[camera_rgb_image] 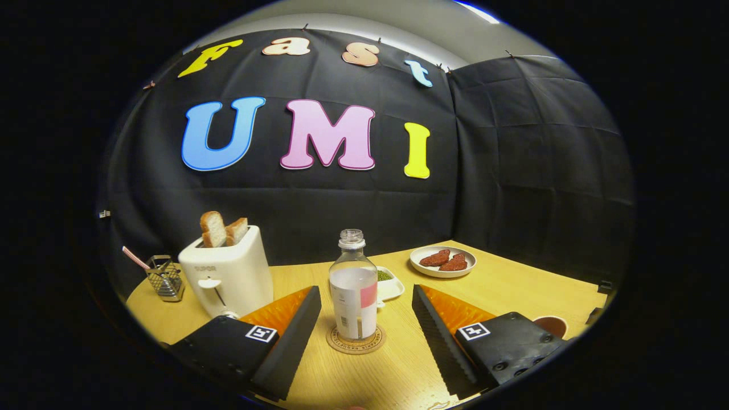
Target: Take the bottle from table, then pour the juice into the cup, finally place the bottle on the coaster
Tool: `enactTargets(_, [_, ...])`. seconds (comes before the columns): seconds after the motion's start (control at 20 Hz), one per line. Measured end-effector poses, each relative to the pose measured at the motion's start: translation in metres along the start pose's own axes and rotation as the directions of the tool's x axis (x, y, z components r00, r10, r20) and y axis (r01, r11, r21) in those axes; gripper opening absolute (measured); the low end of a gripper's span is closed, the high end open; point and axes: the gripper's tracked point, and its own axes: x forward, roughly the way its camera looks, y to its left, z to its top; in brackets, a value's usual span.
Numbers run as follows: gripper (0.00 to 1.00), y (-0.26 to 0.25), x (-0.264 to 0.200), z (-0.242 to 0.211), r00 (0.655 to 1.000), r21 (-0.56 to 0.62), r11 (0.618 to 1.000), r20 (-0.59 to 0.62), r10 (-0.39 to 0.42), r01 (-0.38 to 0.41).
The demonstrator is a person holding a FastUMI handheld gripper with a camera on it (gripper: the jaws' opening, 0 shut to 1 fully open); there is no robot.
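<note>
Standing upright on the round coaster (pixel 356 341), the uncapped clear bottle (pixel 353 287) lies between and just ahead of the gripper (pixel 364 302), whose jaws gape wide, touching nothing; the cup (pixel 551 326) sits rightward on the surface (pixel 512 290).

Cup (pixel 550 326) half hidden behind the right finger; contents unclear.

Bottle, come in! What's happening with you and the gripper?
Gripper open, fingers either side of bottle, not touching. Bottle upright on coaster, cap off. Nothing in the way.
</note>
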Motion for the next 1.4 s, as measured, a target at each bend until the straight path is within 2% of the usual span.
enactTargets(0.2, [0.99, -0.003, -0.04, 0.022, 0.998, 0.025, 0.998, -0.006, 0.059, -0.059])
enactTargets(0.35, [0.99, -0.011, -0.068, 0.042, 0.997, 0.041, 0.997, 0.011, 0.07, -0.07])
enactTargets(0.5, [0.99, -0.013, -0.092, 0.064, 0.994, -0.005, 0.994, 0.031, 0.107, -0.106])
enactTargets(0.75, [0.99, -0.006, -0.125, 0.099, 0.969, -0.034, 0.971, 0.058, 0.24, -0.239])
enactTargets(1.0, [0.97, -0.016, -0.144, 0.119, 0.942, -0.056, 0.943, 0.055, 0.331, -0.328])
enactTargets(1.4, [0.97, -0.042, -0.152, 0.133, 0.93, -0.029, 0.931, 0.038, 0.365, -0.364])
